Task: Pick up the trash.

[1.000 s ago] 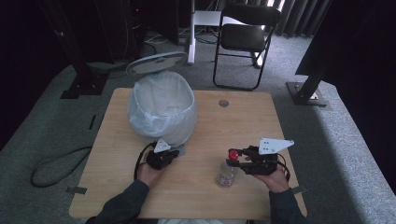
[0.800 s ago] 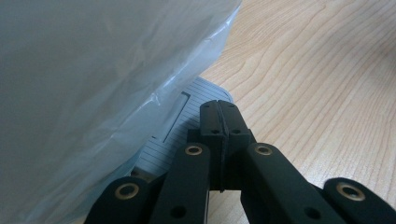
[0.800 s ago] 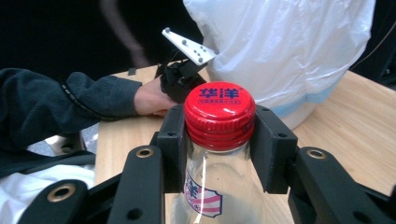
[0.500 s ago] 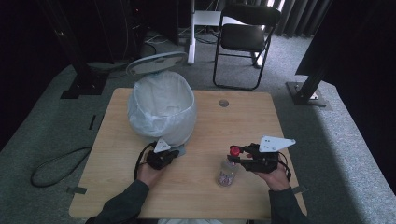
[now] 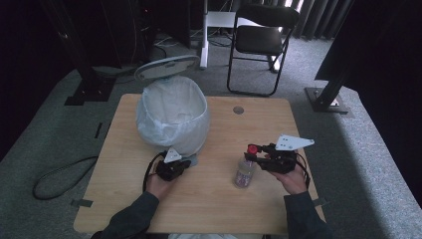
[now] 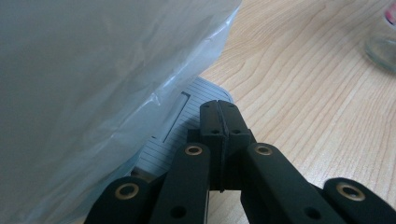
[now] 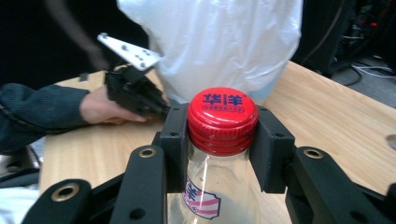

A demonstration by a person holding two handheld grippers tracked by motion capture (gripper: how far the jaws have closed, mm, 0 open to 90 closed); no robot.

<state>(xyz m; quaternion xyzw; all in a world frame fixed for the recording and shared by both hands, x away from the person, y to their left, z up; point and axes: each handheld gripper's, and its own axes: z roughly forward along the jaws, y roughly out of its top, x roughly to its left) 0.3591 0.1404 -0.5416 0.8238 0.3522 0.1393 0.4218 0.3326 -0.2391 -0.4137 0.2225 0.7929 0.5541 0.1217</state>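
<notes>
A clear plastic bottle with a red cap stands slightly tilted on the wooden table, right of the middle. My right gripper is shut on the bottle just under the cap. In the right gripper view the pads press both sides of the red cap. My left gripper lies at the foot of the white-bagged bin. Its jaws are shut with nothing between them, and the tips rest over the bin's grey ribbed pedal.
The bin's round lid stands open behind it. A small grommet hole sits at the table's far middle. A black folding chair stands on the carpet beyond the table. A black cable lies on the floor at the left.
The right gripper and the bottle's top have shifted slightly away from the person. The left hand and its gripper have stayed where they were.
</notes>
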